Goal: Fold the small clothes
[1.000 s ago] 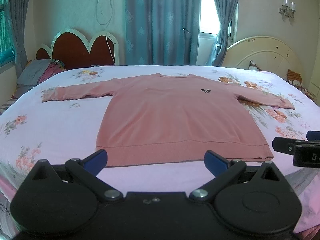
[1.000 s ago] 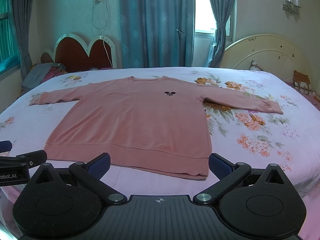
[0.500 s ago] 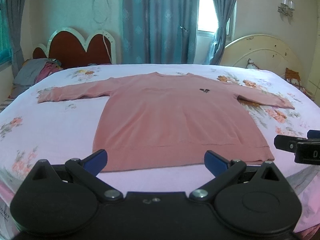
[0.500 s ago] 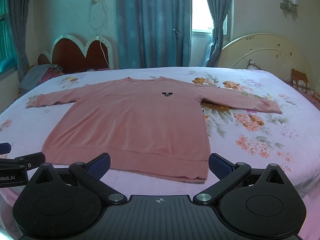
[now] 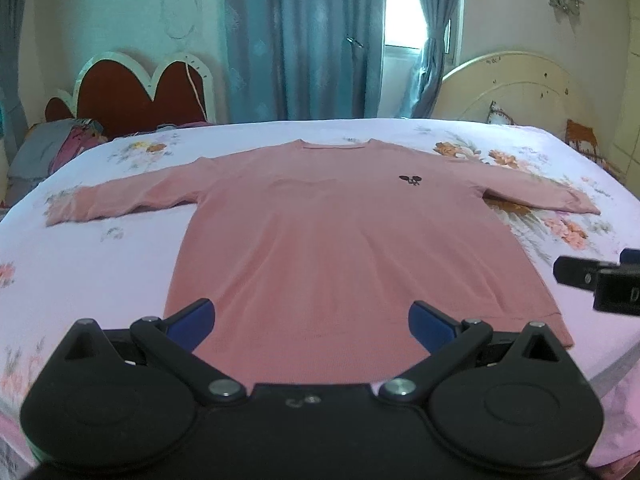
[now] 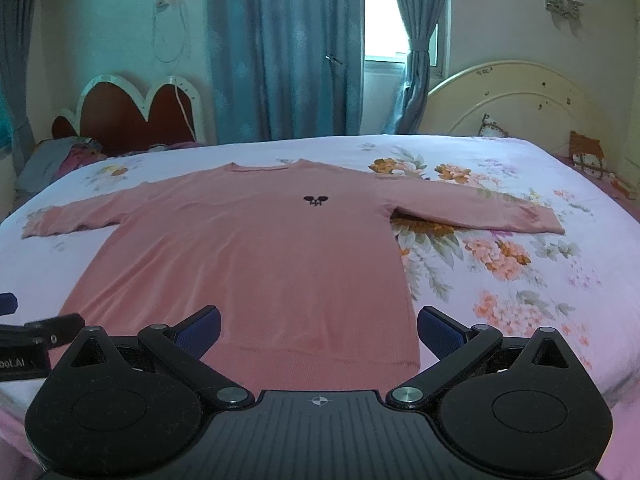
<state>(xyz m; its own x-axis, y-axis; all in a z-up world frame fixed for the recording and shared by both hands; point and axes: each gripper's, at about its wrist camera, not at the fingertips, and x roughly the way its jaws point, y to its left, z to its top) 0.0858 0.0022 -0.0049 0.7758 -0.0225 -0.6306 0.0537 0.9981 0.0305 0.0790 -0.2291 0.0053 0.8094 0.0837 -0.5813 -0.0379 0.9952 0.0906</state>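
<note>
Pink sweater [image 5: 340, 240] spread flat, front up, on floral bed [image 5: 80, 264], both sleeves out at 9 and 3 o'clock, collar at 12, small dark emblem [image 5: 410, 179] on chest. Left tool [image 5: 311, 316] poised over hem at 6 o'clock, blue pads [image 5: 192, 316] wide apart, gripping nothing. Right tool [image 6: 319, 326] likewise spread and empty above hem's right corner; seen at 3 o'clock in left view. Heart-shaped headboard [image 6: 136, 114] at 10 o'clock, cream headboard [image 6: 516, 100] at 2, blue curtains [image 6: 280, 48] behind.
</note>
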